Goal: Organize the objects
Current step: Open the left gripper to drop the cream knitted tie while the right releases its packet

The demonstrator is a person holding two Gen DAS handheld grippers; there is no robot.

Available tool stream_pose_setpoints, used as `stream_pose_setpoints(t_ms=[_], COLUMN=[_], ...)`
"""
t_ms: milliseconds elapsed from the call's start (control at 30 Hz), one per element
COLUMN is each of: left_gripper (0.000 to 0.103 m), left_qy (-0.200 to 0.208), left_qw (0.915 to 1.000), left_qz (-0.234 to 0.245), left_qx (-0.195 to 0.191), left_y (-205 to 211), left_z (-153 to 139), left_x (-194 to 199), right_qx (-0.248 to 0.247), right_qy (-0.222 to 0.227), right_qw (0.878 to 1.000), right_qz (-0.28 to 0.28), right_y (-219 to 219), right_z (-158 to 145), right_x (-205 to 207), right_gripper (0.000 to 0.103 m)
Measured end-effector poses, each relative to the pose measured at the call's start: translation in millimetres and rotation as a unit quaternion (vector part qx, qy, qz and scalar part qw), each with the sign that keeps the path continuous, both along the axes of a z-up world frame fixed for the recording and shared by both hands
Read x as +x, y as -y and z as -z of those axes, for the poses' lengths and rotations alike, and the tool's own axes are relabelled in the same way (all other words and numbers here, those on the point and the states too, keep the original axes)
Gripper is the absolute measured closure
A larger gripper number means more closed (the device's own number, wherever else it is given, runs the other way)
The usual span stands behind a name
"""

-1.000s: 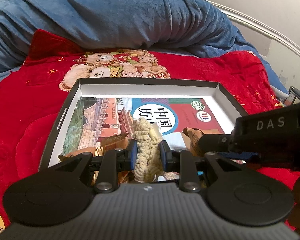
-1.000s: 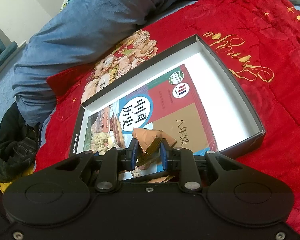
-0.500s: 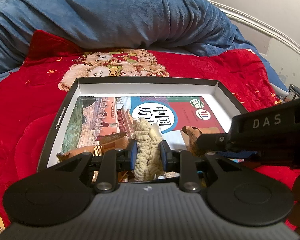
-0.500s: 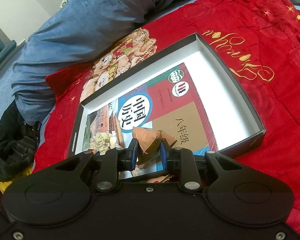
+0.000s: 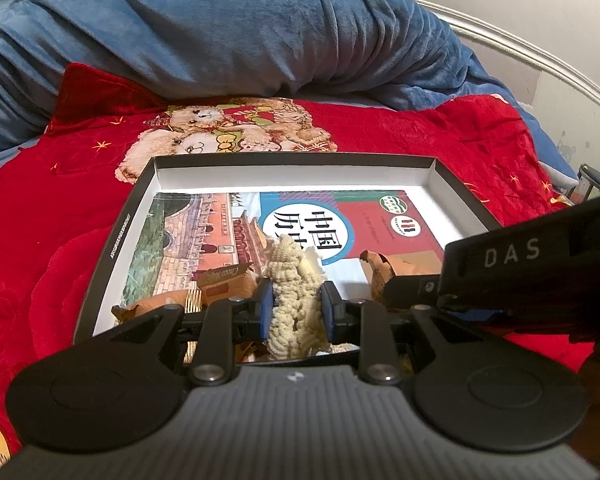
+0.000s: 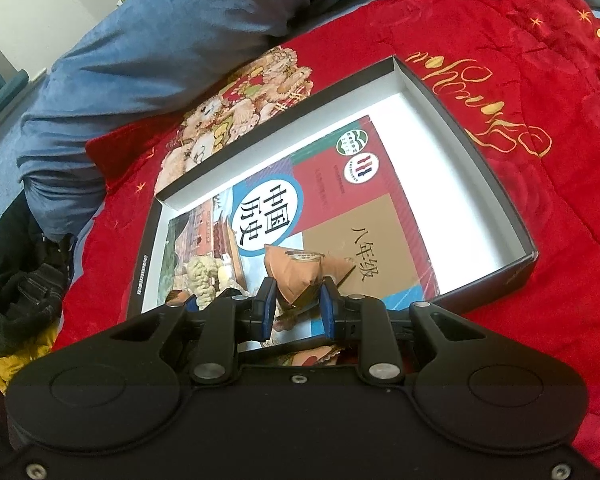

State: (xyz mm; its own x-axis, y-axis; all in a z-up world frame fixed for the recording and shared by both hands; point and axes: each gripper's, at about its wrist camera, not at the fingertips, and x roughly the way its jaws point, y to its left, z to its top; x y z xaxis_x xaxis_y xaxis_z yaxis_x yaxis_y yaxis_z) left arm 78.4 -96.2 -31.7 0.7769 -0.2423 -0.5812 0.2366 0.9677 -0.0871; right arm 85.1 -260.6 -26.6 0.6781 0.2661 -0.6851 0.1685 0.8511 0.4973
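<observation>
A shallow black box [image 5: 118,236] [image 6: 496,184] with white inside lies on the red blanket and holds a Chinese history textbook [image 5: 332,228] [image 6: 340,204]. My left gripper [image 5: 294,308] is shut on a cream knitted item [image 5: 292,296], held over the box's near edge; it also shows in the right wrist view [image 6: 200,274]. My right gripper [image 6: 298,306] is shut on a brown snack packet [image 6: 300,270], just above the book; the packet also shows in the left wrist view [image 5: 384,270]. Another brown snack packet [image 5: 220,280] lies in the box to the left.
The red blanket [image 5: 40,220] [image 6: 540,80] covers the bed around the box. A rolled blue duvet [image 5: 240,36] [image 6: 160,48] lies behind it. Dark clothes [image 6: 16,280] are heaped at the left. A white bed rail [image 5: 540,64] runs at the right.
Both grippers have drawn back slightly toward the near edge of the box, still holding their items. The grips are unchanged.
</observation>
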Motion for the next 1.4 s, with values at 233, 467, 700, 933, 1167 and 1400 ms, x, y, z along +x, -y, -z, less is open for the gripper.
stream_pose_setpoints(t_ms=[233,467,700,933,1167,1400], left_gripper=[0.072,0.071,0.069,0.055,0.046,0.026], left_qy=[0.000,0.001,0.001,-0.001,-0.001,-0.011], left_qw=[1.0000,1.0000,1.0000,0.9999,0.9999,0.9999], left_qz=[0.000,0.000,0.000,-0.003,0.000,0.007], left_qx=[0.001,0.005,0.007,0.014,0.011,0.007], left_y=[0.4,1.3,1.4,1.3,0.4,-1.0], left_z=[0.1,0.4,0.9,0.9,-0.6,-2.8], left_x=[0.1,-0.3,-0.6,-0.1,-0.4,-2.3], right_qx=[0.002,0.001,0.001,0.000,0.000,0.018], right_qy=[0.001,-0.001,-0.001,-0.001,-0.001,-0.002], right_qw=[1.000,1.000,1.000,1.000,1.000,1.000], right_qz=[0.000,-0.001,-0.001,-0.001,-0.002,-0.005], right_y=[1.1,1.4,1.1,0.3,0.0,2.7], right_z=[-0.3,0.1,0.1,0.1,-0.2,2.6], right_x=[0.2,0.5,0.6,0.6,1.2,1.7], right_gripper=[0.080,0.080,0.080,0.080,0.080,0.078])
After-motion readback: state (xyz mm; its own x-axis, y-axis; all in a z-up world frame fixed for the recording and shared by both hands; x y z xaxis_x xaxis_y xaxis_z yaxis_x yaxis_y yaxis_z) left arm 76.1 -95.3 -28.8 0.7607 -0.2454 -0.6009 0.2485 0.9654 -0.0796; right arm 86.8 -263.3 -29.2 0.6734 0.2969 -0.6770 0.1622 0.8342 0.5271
